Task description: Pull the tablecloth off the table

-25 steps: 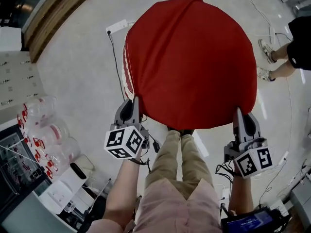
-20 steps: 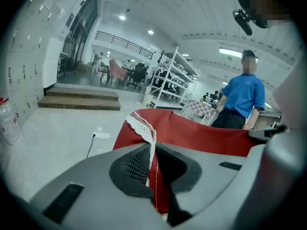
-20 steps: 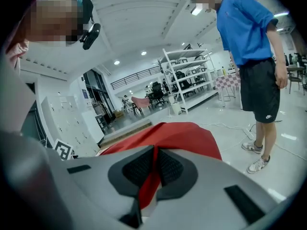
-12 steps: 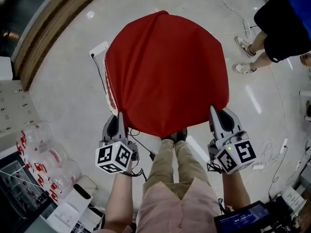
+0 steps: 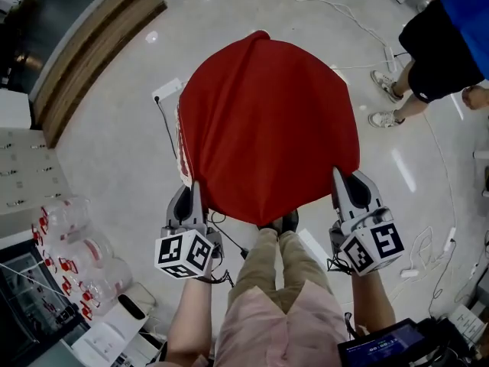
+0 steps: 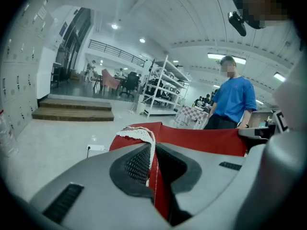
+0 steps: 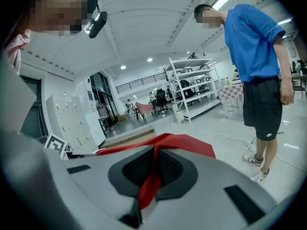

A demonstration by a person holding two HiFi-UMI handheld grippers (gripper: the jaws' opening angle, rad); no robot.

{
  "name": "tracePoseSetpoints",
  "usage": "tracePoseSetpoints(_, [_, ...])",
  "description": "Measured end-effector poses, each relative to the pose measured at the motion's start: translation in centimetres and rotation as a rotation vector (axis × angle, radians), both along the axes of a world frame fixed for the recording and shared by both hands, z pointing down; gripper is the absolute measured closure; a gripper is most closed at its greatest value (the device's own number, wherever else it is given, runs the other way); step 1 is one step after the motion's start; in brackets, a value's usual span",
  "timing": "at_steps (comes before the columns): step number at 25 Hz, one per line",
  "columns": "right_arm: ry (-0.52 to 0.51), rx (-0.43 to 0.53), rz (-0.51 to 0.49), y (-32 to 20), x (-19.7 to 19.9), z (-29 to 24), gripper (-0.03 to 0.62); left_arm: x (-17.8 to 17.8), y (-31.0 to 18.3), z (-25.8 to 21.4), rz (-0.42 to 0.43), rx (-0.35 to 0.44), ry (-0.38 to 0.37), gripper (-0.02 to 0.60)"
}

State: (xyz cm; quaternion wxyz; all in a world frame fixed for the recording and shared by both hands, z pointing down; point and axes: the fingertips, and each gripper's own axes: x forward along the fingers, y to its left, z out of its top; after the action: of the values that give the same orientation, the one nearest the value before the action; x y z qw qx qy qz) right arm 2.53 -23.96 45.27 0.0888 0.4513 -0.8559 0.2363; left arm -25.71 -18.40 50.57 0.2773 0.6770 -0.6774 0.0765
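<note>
A red tablecloth [image 5: 267, 128] with a white lace trim hangs spread out in front of me, above the floor, stretched between both grippers. My left gripper [image 5: 191, 189] is shut on the cloth's near left edge; in the left gripper view the red fabric and lace [image 6: 152, 162] sit pinched between its dark pads. My right gripper [image 5: 339, 178] is shut on the near right edge, and the right gripper view shows a red fold [image 7: 151, 176] clamped between its pads. The table itself is hidden under the cloth or out of view.
A person in a blue shirt and black shorts [image 5: 439, 40] stands at the far right. Cables and a power strip [image 5: 166, 92] lie on the pale floor. Wooden steps [image 5: 84, 52] run along the far left. Bottles and boxes [image 5: 69, 258] crowd the near left.
Both grippers have risen with the cloth still clamped, and the cloth has pulled in toward me and shifted in the head view. The person at the right has stepped closer into view.
</note>
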Motion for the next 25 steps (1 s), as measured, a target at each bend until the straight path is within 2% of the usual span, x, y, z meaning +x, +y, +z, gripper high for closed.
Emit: tracePoseSetpoints(25, [-0.014, 0.115, -0.043, 3.6, 2.0, -7.3, 0.569, 3.4, 3.0, -9.7, 0.017, 0.151, -0.017, 0.537])
